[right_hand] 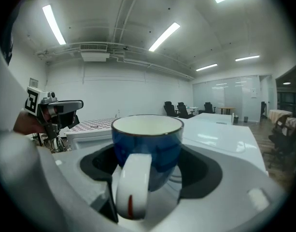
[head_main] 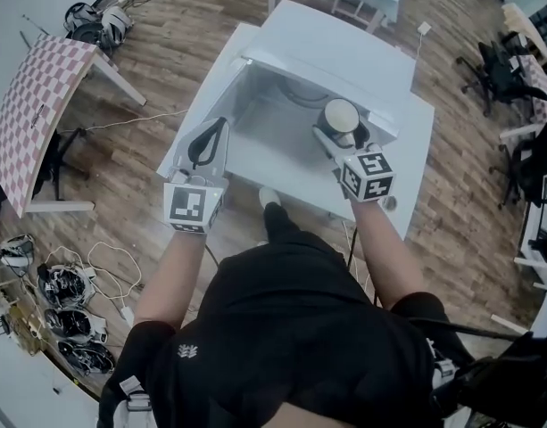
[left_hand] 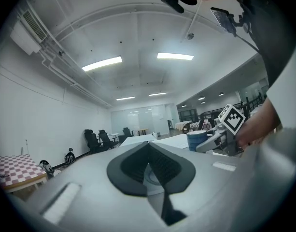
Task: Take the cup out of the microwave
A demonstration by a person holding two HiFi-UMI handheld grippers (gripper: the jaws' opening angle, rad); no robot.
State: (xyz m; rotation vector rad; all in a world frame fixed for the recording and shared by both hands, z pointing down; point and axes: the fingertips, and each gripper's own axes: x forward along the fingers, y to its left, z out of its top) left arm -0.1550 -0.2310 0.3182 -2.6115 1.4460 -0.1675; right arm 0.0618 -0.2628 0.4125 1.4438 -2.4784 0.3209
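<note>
- Closest to the right gripper's lens is the white handle (right_hand: 132, 190) of the cup (right_hand: 148, 146). It points straight back along the jaws toward the person's hand.
- The right gripper (right_hand: 150, 170) is clamped on the cup. A dark pad presses on each side of the blue body, which leaves the handle free in the gap behind and the rim clear.
- The cup stands upright in that grip, mouth up, with its long axis vertical. The inside looks pale, and I cannot tell whether anything is in it. Holding it level is the safe choice either way.
- Beyond the cup only open room and ceiling show, with no cavity walls. I judge that it is already outside the microwave (head_main: 340, 47), held just ahead of the right part of the open front.
- The left gripper (left_hand: 148, 148) is closed on nothing. Its tips meet, and the loop of the pads is empty.
- From the left gripper, the cup and the right gripper lie off to the right and slightly ahead, well apart from it.
- The left gripper hangs in front of the left side of the microwave's opening and touches nothing that I can see. It is probably parked there to stay out of the cup's way.
- What remains, by my reading, is to carry the cup clear and set it down, perhaps on the white table (head_main: 420, 163) on the right gripper's side.
</note>
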